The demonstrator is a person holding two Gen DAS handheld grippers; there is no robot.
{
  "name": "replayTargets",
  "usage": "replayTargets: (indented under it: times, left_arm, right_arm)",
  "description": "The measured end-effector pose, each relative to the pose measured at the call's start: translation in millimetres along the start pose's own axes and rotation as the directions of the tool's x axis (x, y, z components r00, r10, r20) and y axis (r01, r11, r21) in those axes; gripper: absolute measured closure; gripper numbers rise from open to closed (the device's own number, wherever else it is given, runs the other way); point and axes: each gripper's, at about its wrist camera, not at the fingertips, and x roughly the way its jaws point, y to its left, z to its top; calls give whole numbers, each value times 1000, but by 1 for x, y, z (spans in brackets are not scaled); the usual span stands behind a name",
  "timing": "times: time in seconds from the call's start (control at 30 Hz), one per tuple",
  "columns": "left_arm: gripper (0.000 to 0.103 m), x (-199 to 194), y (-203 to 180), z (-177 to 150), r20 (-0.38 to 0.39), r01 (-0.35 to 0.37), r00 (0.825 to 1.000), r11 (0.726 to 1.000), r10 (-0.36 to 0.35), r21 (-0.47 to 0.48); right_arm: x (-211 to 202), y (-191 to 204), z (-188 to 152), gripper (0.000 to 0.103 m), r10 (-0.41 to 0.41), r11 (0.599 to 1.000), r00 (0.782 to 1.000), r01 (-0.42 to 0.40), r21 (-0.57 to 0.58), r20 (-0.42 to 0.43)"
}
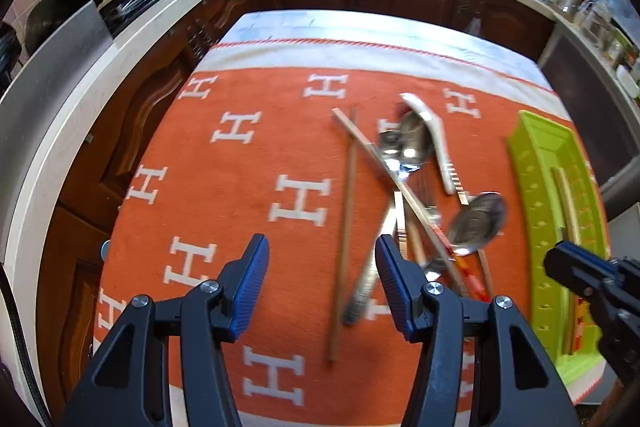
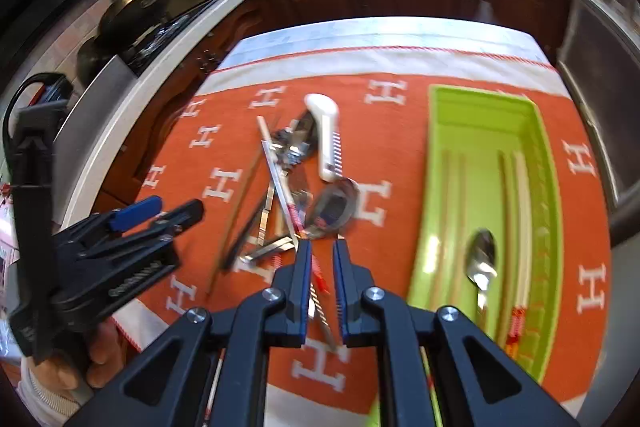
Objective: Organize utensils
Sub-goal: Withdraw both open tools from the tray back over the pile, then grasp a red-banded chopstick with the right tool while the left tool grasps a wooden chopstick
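Green tray (image 2: 486,99), spoon (image 2: 482,263) inside; utensil pile (image 2: 296,187) beside

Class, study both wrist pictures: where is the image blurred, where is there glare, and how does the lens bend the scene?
Left wrist view: the utensil pile is smeared by motion and the spoon bowls glare. Right wrist view: the green tray and the back counter are blurred, and the spoon in the tray glints. Both views: the fisheye bows the counter edge into a curve, with dark corners.

Ahead of me a crossed heap of utensils (image 2: 296,183) lies beside the green tray (image 2: 544,163), which holds one spoon (image 2: 482,263) and chopsticks (image 2: 520,211).
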Motion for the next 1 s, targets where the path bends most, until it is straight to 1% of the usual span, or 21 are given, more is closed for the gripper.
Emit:
replayTargets:
  times: [0.1, 0.2, 0.43, 0.53, 0.6, 0.63, 0.67, 0.73, 0.87, 1.0]
  left_arm:
    - [50, 17, 13, 3, -24, -15, 1000, 1000, 15, -14]
    - [50, 29, 21, 3, -42, 0, 999, 1000, -1, -27]
    - [50, 60, 35, 6, -86, 94, 991, 993, -100, -78]
    - [50, 71, 32, 9, -102, 117, 987, 989, -125, -86]
    - [50, 78, 29, 11, -113, 122, 985, 989, -131, -81]
    - [50, 78, 26, 12, -103, 115, 987, 991, -121, -69]
    - [52, 79, 22, 14, -99, 120, 987, 991, -125, -55]
    - [52, 80, 15, 15, -102, 125, 986, 991, -129, -42]
    - [52, 83, 2, 15, -97, 77, 992, 997, -75, 11]
    - [52, 82, 0, 16, -104, 111, 988, 994, -111, -8]
  right_arm:
    - [9, 11, 10, 92, 11, 999, 1000, -11, -36, 2]
    - [20, 18, 21, 92, 28, 998, 1000, -28, -57, -3]
    - [45, 25, 35, 92, 44, 995, 999, -46, -86, -26]
    - [54, 24, 36, 92, 57, 994, 997, -61, -86, -44]
    - [58, 24, 36, 92, 57, 994, 997, -62, -89, -55]
    - [60, 24, 36, 92, 57, 994, 997, -62, -90, -59]
    - [62, 23, 36, 92, 57, 994, 996, -63, -92, -66]
    - [65, 22, 35, 92, 57, 993, 995, -65, -100, -77]
    - [72, 22, 32, 92, 53, 991, 993, -65, -117, -101]
    - [77, 22, 27, 92, 61, 988, 990, -78, -131, -124]
